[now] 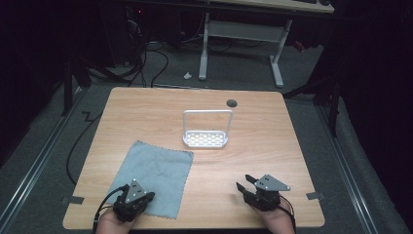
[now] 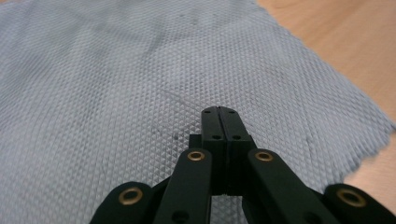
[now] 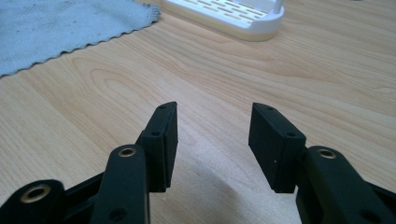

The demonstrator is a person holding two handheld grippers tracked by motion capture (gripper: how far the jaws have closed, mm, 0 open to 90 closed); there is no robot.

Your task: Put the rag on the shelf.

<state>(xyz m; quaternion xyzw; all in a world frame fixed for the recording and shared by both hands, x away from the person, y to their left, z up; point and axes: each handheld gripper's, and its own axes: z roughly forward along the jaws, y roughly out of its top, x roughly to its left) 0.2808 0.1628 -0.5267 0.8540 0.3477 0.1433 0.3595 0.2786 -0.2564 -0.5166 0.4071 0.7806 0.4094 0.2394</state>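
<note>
1. High view: a wooden table (image 1: 272, 146) carries a grey cloth (image 1: 156, 175) at the near left and a white rack (image 1: 206, 138) near the middle. The left gripper (image 1: 146, 196) is over the cloth's near edge; the right gripper (image 1: 245, 182) is over bare wood, well apart from the rack.
2. Left gripper view: the jaws are pressed together above the cloth (image 2: 140, 84), with nothing between them.
3. Right gripper view: the jaws stand apart and empty above the table (image 3: 280, 79); the rack (image 3: 233, 14) lies ahead, the cloth (image 3: 60, 23) at upper left.
</note>
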